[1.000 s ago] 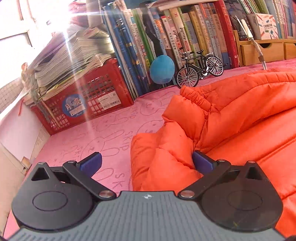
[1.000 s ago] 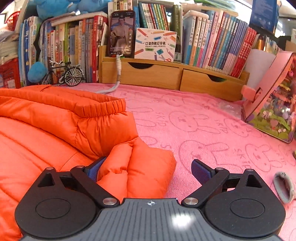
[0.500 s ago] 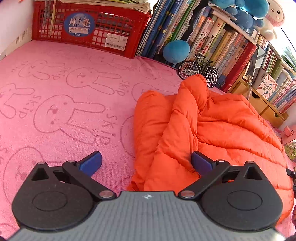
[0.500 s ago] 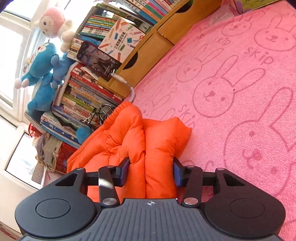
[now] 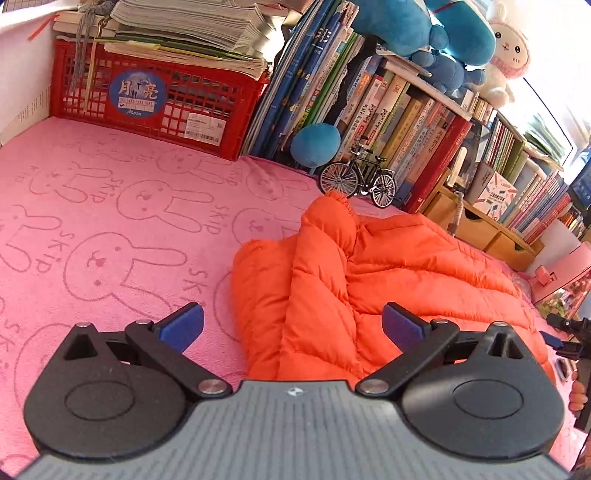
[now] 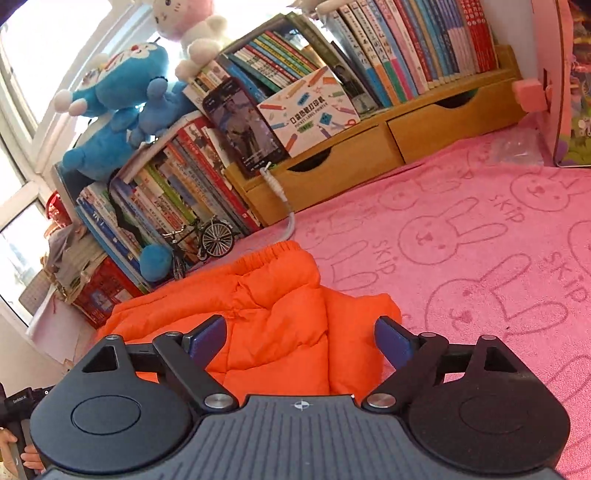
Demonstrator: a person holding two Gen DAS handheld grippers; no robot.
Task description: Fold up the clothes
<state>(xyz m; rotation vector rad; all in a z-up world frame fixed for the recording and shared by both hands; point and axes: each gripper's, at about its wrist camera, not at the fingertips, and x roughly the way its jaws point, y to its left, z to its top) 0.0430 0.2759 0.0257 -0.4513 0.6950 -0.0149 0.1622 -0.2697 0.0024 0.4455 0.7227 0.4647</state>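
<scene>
The near end of the puffy orange quilted jacket (image 5: 332, 288) passes behind the left gripper's body in the left wrist view; its near hem is hidden. In the right wrist view the jacket (image 6: 273, 314) is likewise covered at its near edge. The red plastic lattice crate (image 6: 99, 291) is largely hidden by books there. The small printed label (image 5: 201, 127) on the crate is too small to read. The blue plush toy (image 5: 424, 26) is cut off by the top edge.
</scene>
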